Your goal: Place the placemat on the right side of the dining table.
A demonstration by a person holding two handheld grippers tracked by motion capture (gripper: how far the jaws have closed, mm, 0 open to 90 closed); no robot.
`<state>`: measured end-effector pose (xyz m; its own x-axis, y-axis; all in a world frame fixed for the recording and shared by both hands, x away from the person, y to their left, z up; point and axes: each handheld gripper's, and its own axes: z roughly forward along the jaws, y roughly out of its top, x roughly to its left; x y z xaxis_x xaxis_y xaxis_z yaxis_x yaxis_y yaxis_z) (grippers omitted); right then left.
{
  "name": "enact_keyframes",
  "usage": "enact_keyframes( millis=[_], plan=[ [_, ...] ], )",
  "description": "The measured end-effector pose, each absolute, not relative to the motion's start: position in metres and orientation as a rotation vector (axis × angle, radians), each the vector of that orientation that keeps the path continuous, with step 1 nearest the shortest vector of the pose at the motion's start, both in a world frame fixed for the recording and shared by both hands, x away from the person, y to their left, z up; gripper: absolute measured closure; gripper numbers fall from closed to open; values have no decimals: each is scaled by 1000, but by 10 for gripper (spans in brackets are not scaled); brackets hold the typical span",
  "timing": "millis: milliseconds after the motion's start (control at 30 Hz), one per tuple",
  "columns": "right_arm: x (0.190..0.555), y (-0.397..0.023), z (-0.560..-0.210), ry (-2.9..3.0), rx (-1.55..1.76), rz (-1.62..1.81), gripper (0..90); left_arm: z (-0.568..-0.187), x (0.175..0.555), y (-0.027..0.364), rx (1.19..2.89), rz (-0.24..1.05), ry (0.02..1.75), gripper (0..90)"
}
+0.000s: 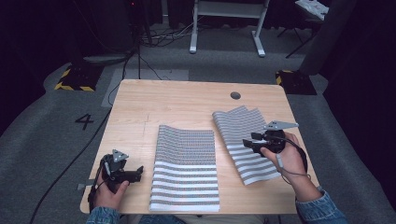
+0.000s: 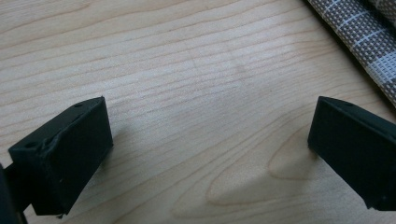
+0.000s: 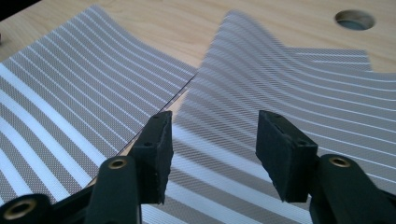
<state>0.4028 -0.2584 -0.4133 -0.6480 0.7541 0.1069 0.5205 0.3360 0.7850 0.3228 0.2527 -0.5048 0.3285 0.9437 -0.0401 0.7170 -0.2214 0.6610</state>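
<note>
Two grey woven placemats with white stripes lie on the wooden table. One mat lies square in the middle near the front edge. The other mat lies askew to its right, with another layer showing under its far end. My right gripper hovers open over the right mat's left edge; in the right gripper view both mats spread out below the jaws. My left gripper rests open above bare wood left of the middle mat, whose corner shows in the left gripper view.
A round cable hole sits near the table's far right edge. Beyond the table are a white desk frame, floor cables and yellow-black taped bases. Bare wood lies along the table's far half and left side.
</note>
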Motion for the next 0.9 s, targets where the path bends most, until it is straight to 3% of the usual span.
enact_keyframes(
  millis=[233, 467, 800, 867, 900],
  plan=[
    [406, -301, -414, 2151, 1297, 1113, 436, -505, 324, 253, 2016, 502, 1450, 0],
    [412, -351, -448, 2098, 1496, 939, 436, -505, 325, 252, 2020, 502, 1448, 0],
    [415, -363, -484, 2147, 1576, 816, 436, -505, 325, 252, 2020, 505, 1449, 0],
    [414, -361, -485, 2137, 1566, 794, 473, -505, 325, 252, 2020, 507, 1452, 0],
    [414, -358, -483, 2151, 1557, 783, 537, -505, 325, 252, 2020, 505, 1451, 0]
  ],
)
